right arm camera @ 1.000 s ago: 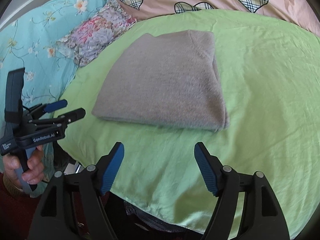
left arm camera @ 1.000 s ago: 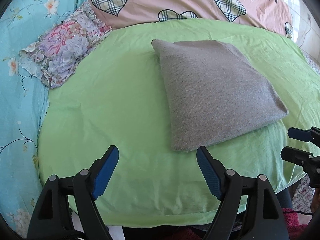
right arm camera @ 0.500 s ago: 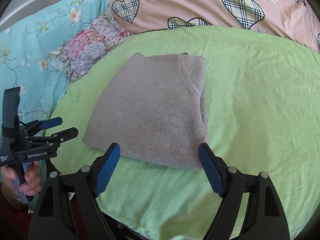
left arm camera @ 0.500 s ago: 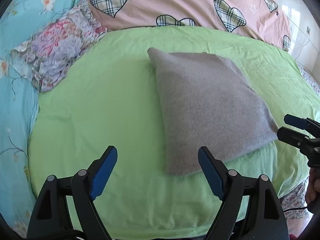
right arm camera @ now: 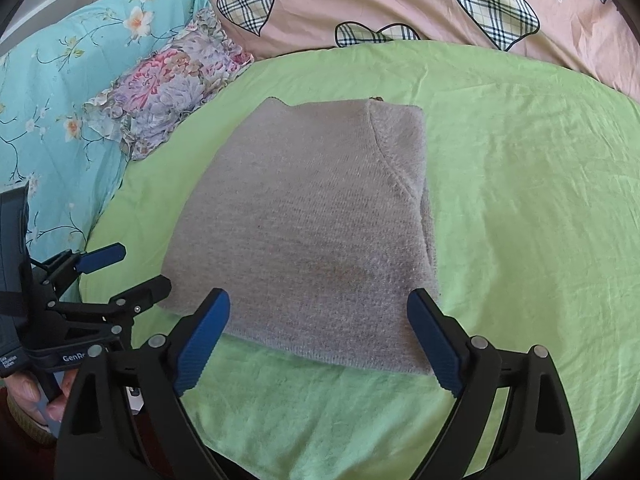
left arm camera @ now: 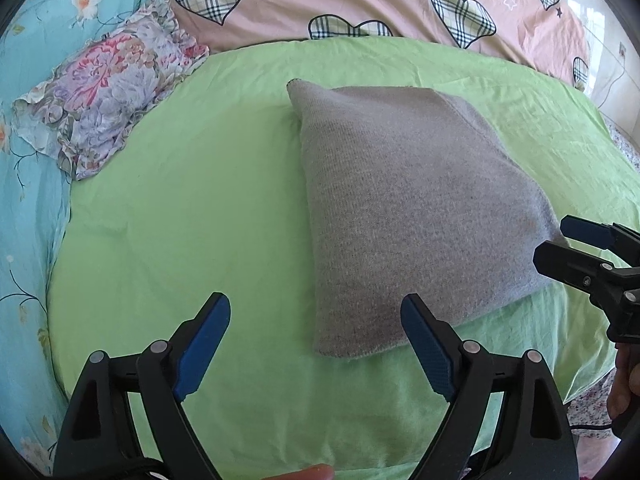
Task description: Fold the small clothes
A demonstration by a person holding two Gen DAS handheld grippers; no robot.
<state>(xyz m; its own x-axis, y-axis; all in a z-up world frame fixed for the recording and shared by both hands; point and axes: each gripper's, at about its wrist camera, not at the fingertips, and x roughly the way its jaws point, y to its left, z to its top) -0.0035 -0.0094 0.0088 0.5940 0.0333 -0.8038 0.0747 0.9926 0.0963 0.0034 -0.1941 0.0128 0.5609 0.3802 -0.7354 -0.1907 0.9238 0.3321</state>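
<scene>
Right wrist view: both grippers — left gripper (right arm camera: 124, 270), right gripper (right arm camera: 320, 320) — just opened wide, empty, now nearer the folded grey sweater (right arm camera: 308, 232) — next fold likely.

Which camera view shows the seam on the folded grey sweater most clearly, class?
The right wrist view: the grey sweater lies nearly centred there, and its curved seam and fuzzy folded part are plain. The left wrist view shows the sweater slanted, the seam only faint along its far right edge.
</scene>
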